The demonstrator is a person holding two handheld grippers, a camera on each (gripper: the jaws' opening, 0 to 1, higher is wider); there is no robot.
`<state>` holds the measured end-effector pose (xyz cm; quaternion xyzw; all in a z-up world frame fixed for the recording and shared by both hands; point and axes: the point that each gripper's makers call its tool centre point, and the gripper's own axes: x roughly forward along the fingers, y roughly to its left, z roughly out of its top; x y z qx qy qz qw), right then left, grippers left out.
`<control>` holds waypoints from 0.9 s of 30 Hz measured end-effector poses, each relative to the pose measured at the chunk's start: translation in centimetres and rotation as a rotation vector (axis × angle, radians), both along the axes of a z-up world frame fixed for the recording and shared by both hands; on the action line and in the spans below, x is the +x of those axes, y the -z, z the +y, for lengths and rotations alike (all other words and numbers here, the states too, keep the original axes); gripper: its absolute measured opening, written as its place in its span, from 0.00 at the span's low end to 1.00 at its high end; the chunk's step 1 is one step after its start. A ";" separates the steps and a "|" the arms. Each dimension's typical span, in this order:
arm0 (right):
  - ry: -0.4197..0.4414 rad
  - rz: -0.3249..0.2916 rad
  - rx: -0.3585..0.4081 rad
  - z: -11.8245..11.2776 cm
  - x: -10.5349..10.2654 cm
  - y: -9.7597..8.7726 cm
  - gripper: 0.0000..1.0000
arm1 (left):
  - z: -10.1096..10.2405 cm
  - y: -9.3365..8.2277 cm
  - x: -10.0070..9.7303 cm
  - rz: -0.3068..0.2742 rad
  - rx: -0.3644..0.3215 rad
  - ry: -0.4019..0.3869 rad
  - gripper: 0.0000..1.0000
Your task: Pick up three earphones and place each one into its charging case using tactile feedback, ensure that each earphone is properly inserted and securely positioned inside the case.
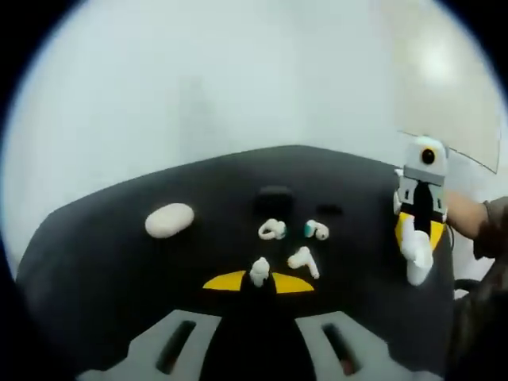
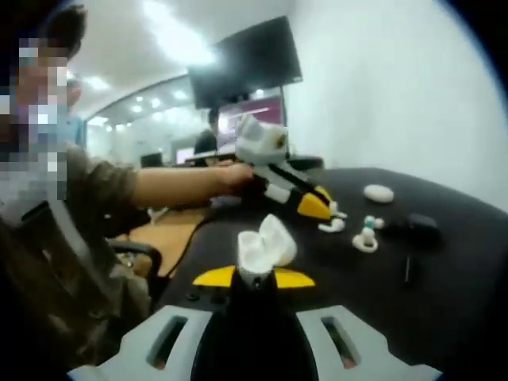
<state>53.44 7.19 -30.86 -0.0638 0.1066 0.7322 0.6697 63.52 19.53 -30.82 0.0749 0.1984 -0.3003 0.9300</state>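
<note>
A black table (image 1: 119, 262) runs up to a plain white wall (image 1: 198, 71). The left gripper (image 1: 259, 274) pinches one white earphone (image 1: 259, 270) at its tips; just ahead of it lie three more earphones (image 1: 272, 230) and, off to its left, a closed white case (image 1: 169, 220). The right gripper (image 2: 255, 274) clamps an open white charging case (image 2: 267, 242). Behind the left gripper sit a dark wall screen (image 2: 246, 59) and ceiling lights (image 2: 171, 36).

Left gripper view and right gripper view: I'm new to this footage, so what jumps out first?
In the right gripper view, the right tool holds an open white charging case up close. In the left gripper view, the left tool grips a white earphone over the black table, with three loose earphones and a closed white case beyond.
</note>
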 end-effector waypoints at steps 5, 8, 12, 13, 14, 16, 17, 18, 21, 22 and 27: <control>0.000 0.003 0.001 0.0 0.0 0.0 0.18 | 0.3 -3.1 -3.2 -0.024 -0.017 0.104 0.09; 0.001 0.001 0.000 0.0 0.0 0.0 0.18 | -0.2 -4.6 -5.1 -0.059 0.048 0.154 0.09; 0.005 -0.003 -0.003 0.0 0.1 0.1 0.19 | -2.3 -5.7 -6.9 -0.084 0.086 0.220 0.09; 0.006 -0.005 -0.004 -0.1 0.1 0.1 0.19 | -2.9 -5.7 -7.1 -0.091 0.117 0.236 0.09; 0.007 -0.007 -0.004 -0.1 0.2 0.1 0.19 | -3.5 -5.5 -7.3 -0.099 0.150 0.252 0.09; 0.008 -0.013 -0.005 -0.1 0.2 0.1 0.19 | -4.7 -5.0 -7.8 -0.111 0.237 0.290 0.09; 0.009 -0.017 -0.005 -0.1 0.3 0.1 0.19 | -5.5 -4.7 -8.1 -0.108 0.266 0.310 0.09; 0.010 -0.018 -0.005 -0.2 0.3 0.1 0.19 | -6.4 -4.5 -8.7 -0.102 0.280 0.342 0.09; 0.011 -0.020 -0.005 -0.2 0.4 0.2 0.19 | -8.5 -4.2 -9.7 -0.093 0.339 0.395 0.09; 0.010 -0.019 -0.005 -0.2 0.4 0.2 0.19 | -8.8 -4.1 -9.8 -0.102 0.376 0.404 0.09; 0.009 -0.098 -0.001 -0.3 0.4 0.1 0.19 | -9.9 -3.7 -9.9 -0.101 0.453 0.423 0.09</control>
